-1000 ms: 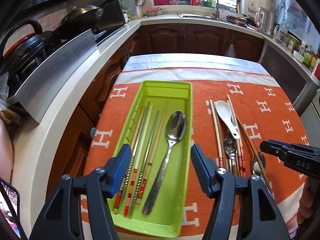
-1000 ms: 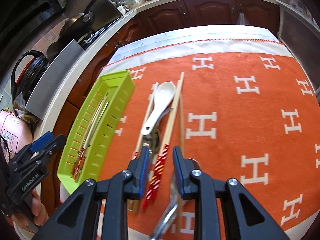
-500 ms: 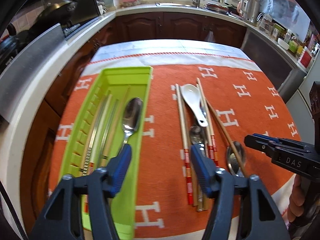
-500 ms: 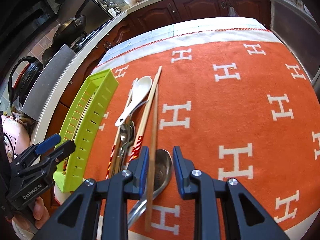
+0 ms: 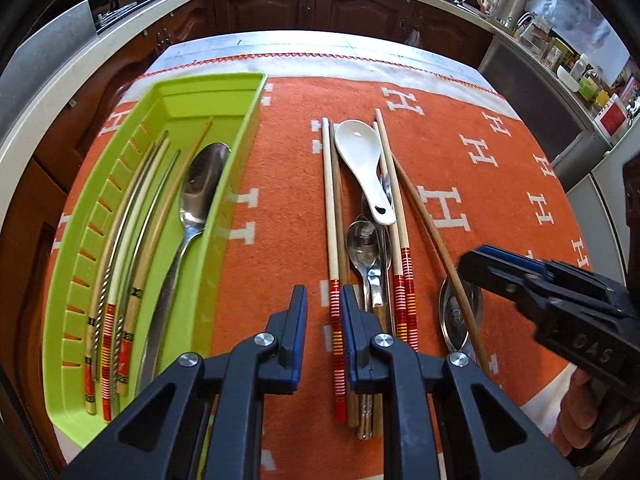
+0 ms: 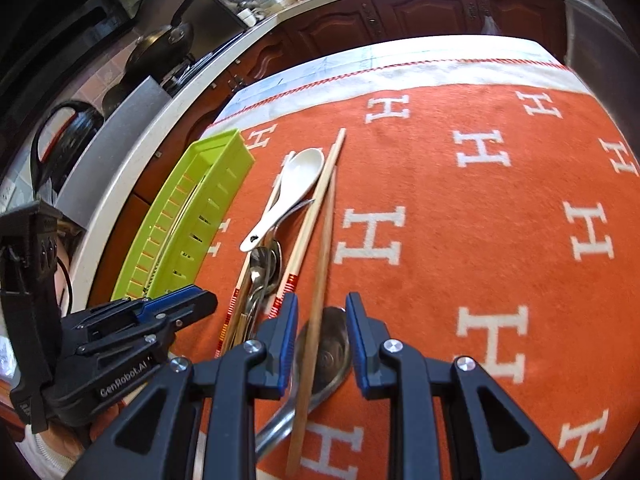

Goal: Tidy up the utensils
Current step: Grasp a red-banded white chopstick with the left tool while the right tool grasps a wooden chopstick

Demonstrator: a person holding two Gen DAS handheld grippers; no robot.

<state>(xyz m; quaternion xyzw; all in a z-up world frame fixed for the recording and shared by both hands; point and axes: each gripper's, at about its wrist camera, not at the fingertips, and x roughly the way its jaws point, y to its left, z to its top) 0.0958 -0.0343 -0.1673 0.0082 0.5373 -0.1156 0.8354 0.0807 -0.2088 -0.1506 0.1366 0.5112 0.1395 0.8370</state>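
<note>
Tray [image 5: 240, 128] set at left on cloth [image 5: 480, 168], chopsticks [image 5: 132, 240] and spoon [image 5: 196, 200] laid inside. Loose pile placed right of tray: ceramic spoon [image 5: 360, 160] on top, metal spoons [image 5: 364, 248] beneath, chopsticks alongside. Single chopstick [image 6: 320, 264] laid across large spoon [image 6: 332, 356], rightmost.

A lime-green tray [image 5: 240, 148] lies at left, holding chopsticks [image 5: 120, 264] and a steel spoon [image 5: 188, 216]. To its right, a white ceramic spoon [image 5: 362, 160] tops loose chopsticks [image 5: 332, 216] and metal spoons [image 5: 362, 248]; one large spoon [image 6: 326, 350] lies nearest right.
</note>
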